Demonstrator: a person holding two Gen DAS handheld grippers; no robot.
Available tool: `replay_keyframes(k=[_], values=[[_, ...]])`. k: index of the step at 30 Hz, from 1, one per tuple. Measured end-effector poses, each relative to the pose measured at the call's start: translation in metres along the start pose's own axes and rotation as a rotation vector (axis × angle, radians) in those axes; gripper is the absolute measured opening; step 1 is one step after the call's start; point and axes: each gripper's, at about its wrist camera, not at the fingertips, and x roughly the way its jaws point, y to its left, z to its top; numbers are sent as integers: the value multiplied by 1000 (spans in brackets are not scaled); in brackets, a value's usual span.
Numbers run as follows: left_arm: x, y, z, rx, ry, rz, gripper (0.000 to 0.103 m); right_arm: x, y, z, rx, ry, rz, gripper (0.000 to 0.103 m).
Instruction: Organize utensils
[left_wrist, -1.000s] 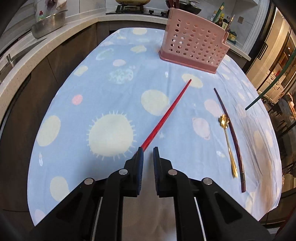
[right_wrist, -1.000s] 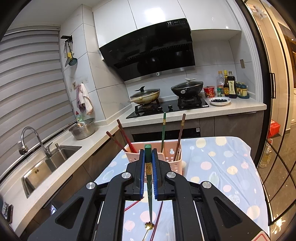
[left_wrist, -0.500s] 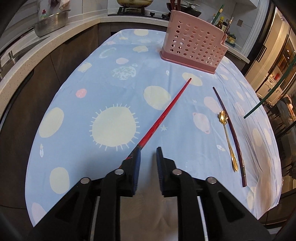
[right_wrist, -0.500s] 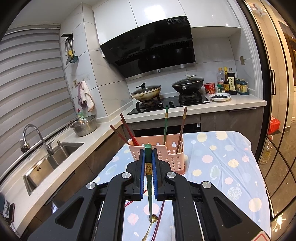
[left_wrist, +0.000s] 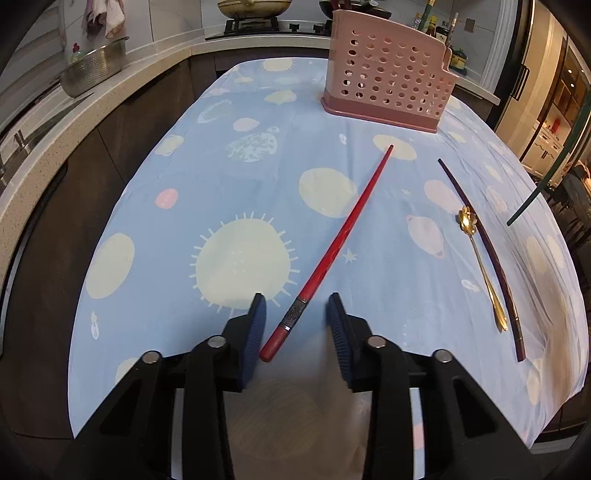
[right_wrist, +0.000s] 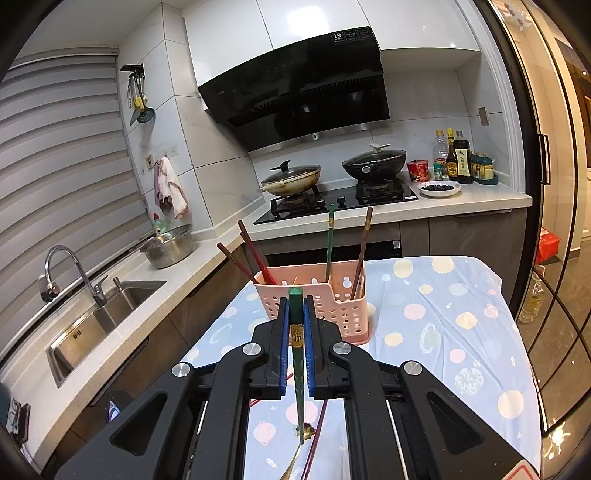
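Note:
A red chopstick (left_wrist: 343, 236) lies on the blue tablecloth (left_wrist: 221, 177), its thick end between the fingers of my open left gripper (left_wrist: 295, 306), untouched. A dark purple chopstick (left_wrist: 491, 254) and a gold spoon (left_wrist: 480, 266) lie to the right. The pink utensil basket (left_wrist: 388, 92) stands at the far end; in the right wrist view the basket (right_wrist: 332, 302) holds several chopsticks. My right gripper (right_wrist: 296, 314) is shut on a green chopstick (right_wrist: 298, 369), held upright above the table in front of the basket; it also shows in the left wrist view (left_wrist: 554, 158).
A counter with a sink (right_wrist: 92, 325) and a steel bowl (right_wrist: 168, 247) runs along the table's left side. A stove with two pans (right_wrist: 332, 177) stands behind the table. A glass door (right_wrist: 554, 221) is on the right.
My left gripper has opened wide and let go of the red chopstick, which now lies on the cloth. My right gripper has carried the green chopstick closer to the basket.

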Motion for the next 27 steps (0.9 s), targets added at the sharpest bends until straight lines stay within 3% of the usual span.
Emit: replay_keyframes(k=[1,5,14,20,27], values=[[-1,2,0,-9,4,-18,17,0,0,0,1,0,1,7],[-6,0,-1,-22,15,-69,7,0,0,0,-2,2,2,7],[-55,-12,17,-37,-79,-103,7,1,-1,0,1,-3,6,7],[-102,-25,58,1,-187,-94,7,1,2,12,-26,-26,8,7],[-144,-46,133,68,-358,-60,7,16,9,47,-67,-71,9,7]])
